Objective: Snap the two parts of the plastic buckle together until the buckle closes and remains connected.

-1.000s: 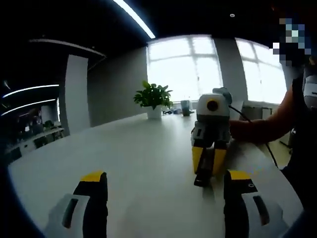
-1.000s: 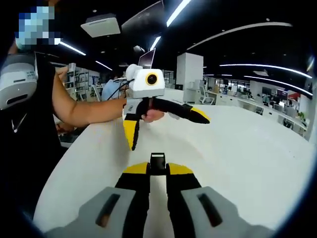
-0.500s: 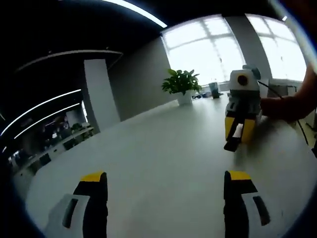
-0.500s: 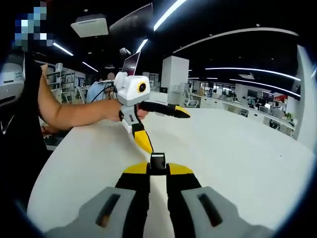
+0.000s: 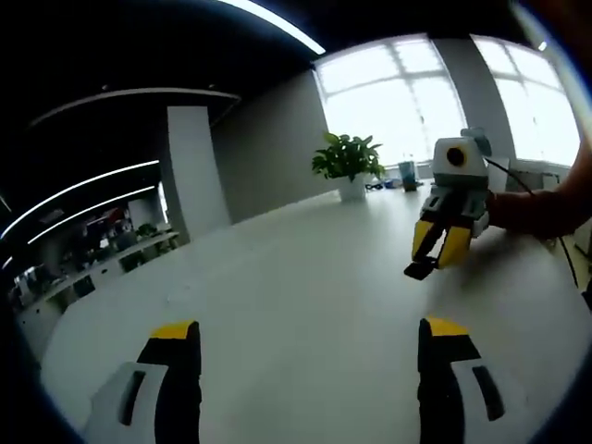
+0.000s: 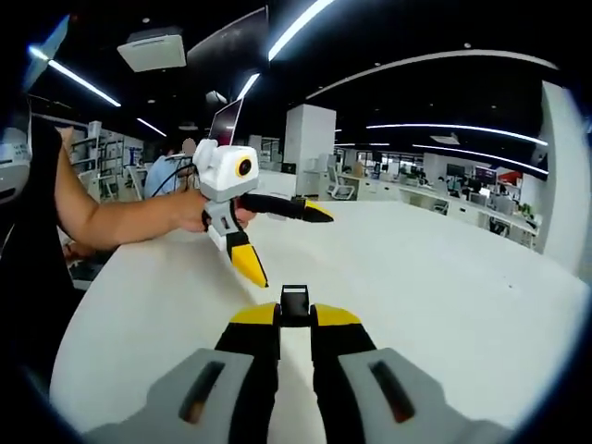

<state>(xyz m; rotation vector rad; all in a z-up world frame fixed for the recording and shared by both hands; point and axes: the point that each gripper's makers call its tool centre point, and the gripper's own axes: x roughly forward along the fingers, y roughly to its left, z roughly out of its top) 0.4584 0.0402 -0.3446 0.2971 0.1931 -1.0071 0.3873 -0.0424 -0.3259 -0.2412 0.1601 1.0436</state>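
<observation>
Right hand-held gripper point(image 6: 295, 319) clamped on one small black buckle piece point(image 6: 294, 300), held above the white bench point(image 6: 444, 305), long axis pointing straight out past the jaw tips. Left hand-held gripper point(image 5: 305, 370) spread wide, holding nothing. Could slip or twist with such a thin pinch. Can't spot the mating half.
</observation>
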